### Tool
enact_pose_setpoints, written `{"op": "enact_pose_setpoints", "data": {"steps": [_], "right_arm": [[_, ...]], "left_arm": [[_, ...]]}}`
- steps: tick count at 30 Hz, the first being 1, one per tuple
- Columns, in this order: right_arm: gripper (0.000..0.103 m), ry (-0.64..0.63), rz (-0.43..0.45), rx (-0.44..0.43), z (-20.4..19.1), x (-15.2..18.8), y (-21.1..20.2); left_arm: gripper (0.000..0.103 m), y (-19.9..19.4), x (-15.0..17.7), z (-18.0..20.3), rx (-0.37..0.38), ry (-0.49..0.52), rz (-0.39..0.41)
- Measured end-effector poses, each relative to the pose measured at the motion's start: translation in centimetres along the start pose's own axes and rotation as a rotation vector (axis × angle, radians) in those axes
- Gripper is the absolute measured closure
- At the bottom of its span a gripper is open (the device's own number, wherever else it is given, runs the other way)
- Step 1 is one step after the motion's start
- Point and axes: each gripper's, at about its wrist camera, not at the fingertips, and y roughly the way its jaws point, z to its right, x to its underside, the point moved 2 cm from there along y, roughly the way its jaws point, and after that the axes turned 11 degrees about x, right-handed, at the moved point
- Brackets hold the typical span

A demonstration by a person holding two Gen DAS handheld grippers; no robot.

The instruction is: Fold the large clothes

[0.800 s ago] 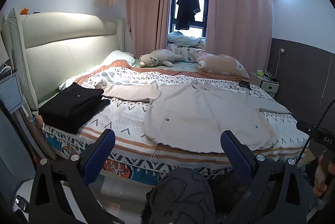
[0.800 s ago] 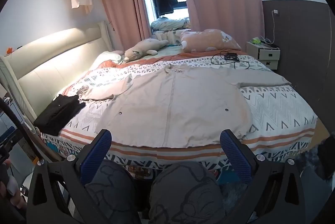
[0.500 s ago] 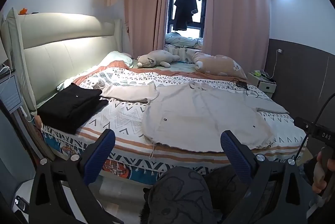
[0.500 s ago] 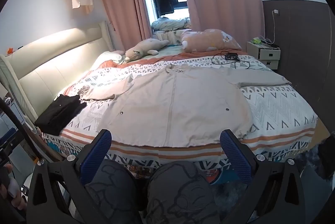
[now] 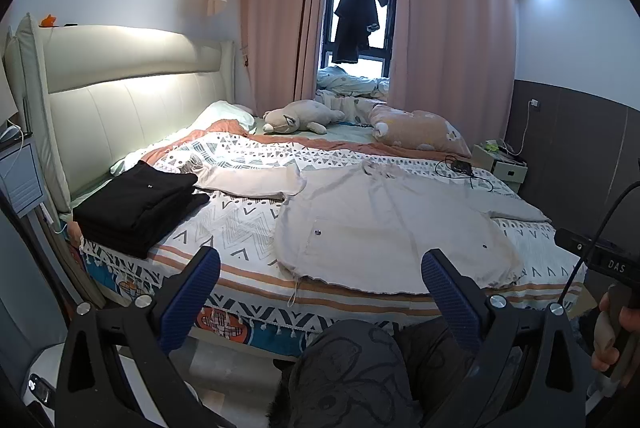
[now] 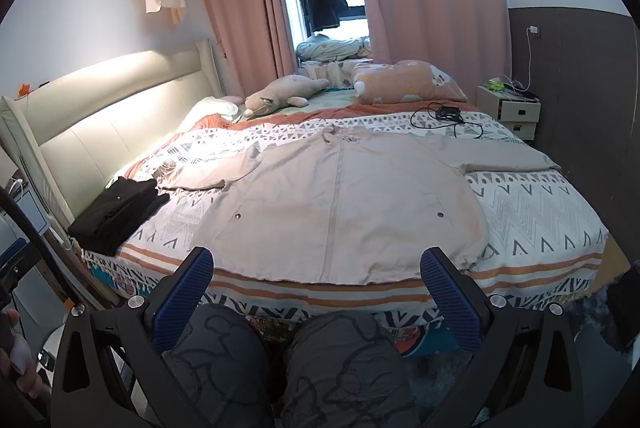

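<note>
Across the bed point(image 6: 560, 228), a beige jacket point(image 6: 340, 204) lies spread flat, ready for folding; left claw point(image 5: 320, 280) and right claw point(image 6: 316, 278) hover released, empty.

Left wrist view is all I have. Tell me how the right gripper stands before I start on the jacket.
Observer: The right gripper is open wide and empty.
Operator: Give me the jacket's centre line.
Observer: The beige jacket lies front up, and its zip runs straight from collar to hem, about midway between the two pocket snaps.
</note>
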Motion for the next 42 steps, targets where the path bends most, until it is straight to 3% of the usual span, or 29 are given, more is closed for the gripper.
{"op": "enact_pose_setpoints", "data": {"steps": [42], "right_arm": [[0.0, 0.031, 0.004, 0.013, 0.14, 0.24, -0.66]], "left_arm": [[0.0, -0.61, -0.17, 0.21, 0.016, 0.019, -0.004]]}}
